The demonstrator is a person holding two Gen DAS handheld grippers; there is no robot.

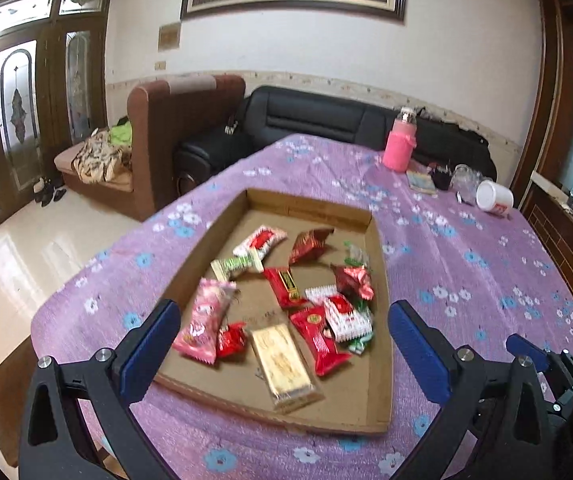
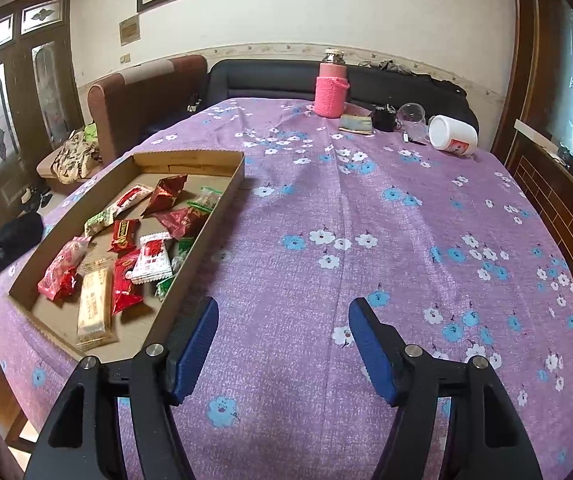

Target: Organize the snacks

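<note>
A shallow cardboard tray (image 1: 382, 320) (image 2: 190, 164) lies on the purple flowered tablecloth (image 1: 466, 280) (image 2: 366, 200) and holds several wrapped snacks. Among them are a pink packet (image 1: 202, 320), a gold bar (image 1: 284, 364) (image 2: 94, 308), red packets (image 1: 318, 338) and a white-and-red packet (image 1: 260, 240). My left gripper (image 1: 284, 312) hovers open above the tray's near end, with nothing between its blue pads. My right gripper (image 2: 285, 308) stands open over bare cloth just right of the tray, also empty; it shows at the lower right of the left wrist view (image 1: 526, 352).
At the table's far end stand a pink knitted bottle (image 1: 400, 144) (image 2: 330, 88), a glass (image 2: 412, 116), a small dark object and a white jar on its side (image 1: 494, 196) (image 2: 452, 134). A black sofa (image 1: 306, 120) and a brown couch (image 1: 182, 120) lie beyond the table.
</note>
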